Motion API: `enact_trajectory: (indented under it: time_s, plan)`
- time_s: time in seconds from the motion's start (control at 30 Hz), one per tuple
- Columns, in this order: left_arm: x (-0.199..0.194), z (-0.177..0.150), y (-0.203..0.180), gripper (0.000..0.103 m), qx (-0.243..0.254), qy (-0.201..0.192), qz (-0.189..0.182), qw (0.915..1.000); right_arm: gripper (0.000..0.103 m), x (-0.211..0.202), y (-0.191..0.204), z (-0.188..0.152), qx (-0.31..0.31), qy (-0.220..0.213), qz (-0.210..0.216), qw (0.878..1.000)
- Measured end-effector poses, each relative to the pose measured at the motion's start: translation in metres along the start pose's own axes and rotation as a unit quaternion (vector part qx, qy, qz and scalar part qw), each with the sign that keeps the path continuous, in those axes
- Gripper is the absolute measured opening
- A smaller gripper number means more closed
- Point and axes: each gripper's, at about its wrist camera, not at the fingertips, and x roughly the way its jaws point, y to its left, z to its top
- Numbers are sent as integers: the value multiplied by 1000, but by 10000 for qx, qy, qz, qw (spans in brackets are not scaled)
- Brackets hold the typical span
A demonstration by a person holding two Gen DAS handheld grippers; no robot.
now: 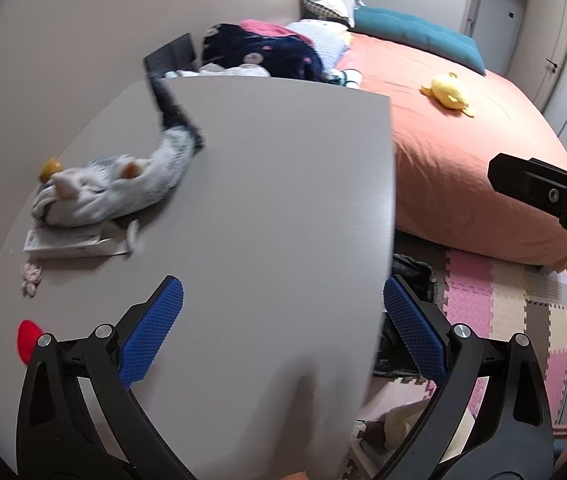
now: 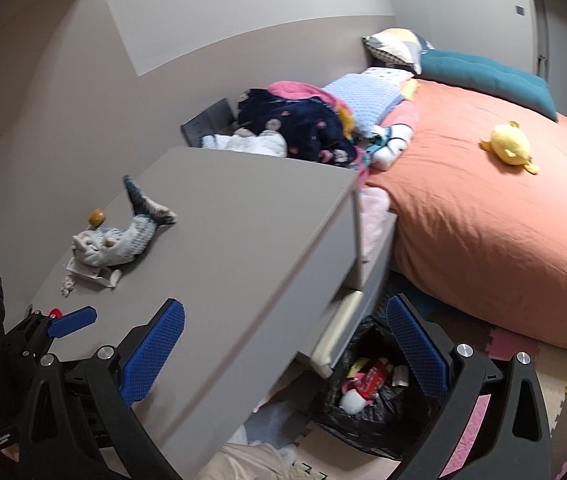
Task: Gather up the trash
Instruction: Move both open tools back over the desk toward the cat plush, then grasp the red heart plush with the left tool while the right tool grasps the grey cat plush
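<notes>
The left gripper (image 1: pixel 283 316) has its blue-padded fingers (image 1: pixel 151 330) spread wide with nothing between them, hanging over the near part of a grey desk top (image 1: pixel 267 208). The right gripper (image 2: pixel 285 340) is likewise wide apart and empty, its left finger above the desk's near corner and its right finger above a black trash bag (image 2: pixel 367 412) that stands open on the floor just beside the desk. Inside the bag lie a red wrapper (image 2: pixel 375 374), something white and a few other scraps; printing on the wrapper is too small to read. In the right wrist view the left gripper shows at the lower left, and a small white label on its black body carries text too blurred to make out. On the desk, well ahead of the fingers, a grey plush fish (image 1: pixel 123 184) lies on top of a white paper packet (image 1: pixel 71 246) whose print is illegible. A small pinkish crumpled scrap (image 1: pixel 29 278) rests just beside the packet, a small orange-yellow object (image 1: pixel 49 168) sits behind the fish's head, and a red object (image 1: pixel 27 338) lies near the desk's left edge, close to the left gripper. Beyond the desk are a pile of clothes (image 2: pixel 303 124) and a bed with an orange cover (image 2: pixel 483 220), a yellow plush toy (image 2: pixel 509 148) on it. Pink and cream foam mats (image 1: pixel 495 300) cover the floor.
</notes>
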Motion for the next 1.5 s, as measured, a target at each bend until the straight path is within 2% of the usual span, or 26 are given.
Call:
enact_trajectory:
  time_s: [0.33,0.47,0.83,1.1,1.27,1.4,1.5]
  plan:
    - [-11,-16,53,97,-358,-38,227,9991,101,18,48,7,-254,78,213,9994]
    - [-15,-26,80,97,-593,-63,334,9977,101,26,66,7,-311,139,441,9984]
    - [-28,-52,146,97,-1142,-49,673,9912,101,48,137,9,-932,320,776,9921]
    - [-30,-66,189,97,-1556,-17,847,9842,101,60,187,14,-1548,419,871,9832]
    - [-26,-68,210,97,-1705,-9,1004,9802,101,74,223,17,-2068,409,921,9732]
    - [-20,-70,220,86,-1733,88,989,9799,97,89,246,19,-2345,493,898,9667]
    - [-16,-71,226,83,-1768,126,962,9795,95,98,258,21,-2466,511,892,9636]
